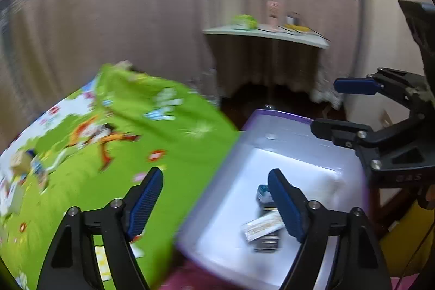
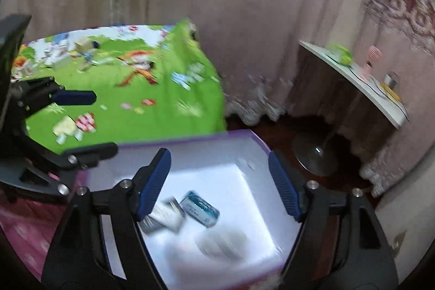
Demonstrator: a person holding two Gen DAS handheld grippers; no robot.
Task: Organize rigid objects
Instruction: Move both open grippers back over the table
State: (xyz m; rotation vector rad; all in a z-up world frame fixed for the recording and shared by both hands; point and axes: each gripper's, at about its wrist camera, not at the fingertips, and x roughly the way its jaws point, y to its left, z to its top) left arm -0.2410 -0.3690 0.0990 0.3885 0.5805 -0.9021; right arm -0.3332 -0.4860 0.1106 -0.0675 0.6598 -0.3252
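A white bin with a purple rim (image 1: 282, 117) (image 2: 190, 139) stands beside the bed. Small boxes lie on its floor: a teal and white box (image 2: 201, 211) (image 1: 263, 192), a white box (image 2: 165, 214) and a pale flat packet (image 1: 262, 227) over a dark box (image 1: 267, 242). My left gripper (image 1: 217, 197) is open and empty, over the bin's left edge. My right gripper (image 2: 220, 181) is open and empty above the bin. The right gripper also shows in the left wrist view (image 1: 326, 105), and the left gripper in the right wrist view (image 2: 103, 124). Both views are blurred.
A bed with a green cartoon sheet (image 1: 122, 132) (image 2: 130, 89) lies left of the bin, with small items (image 2: 84, 46) at its far end. A white round side table (image 1: 266, 36) (image 2: 361, 86) holding small things stands by the beige curtains. A pink cloth (image 2: 24, 224) lies at lower left.
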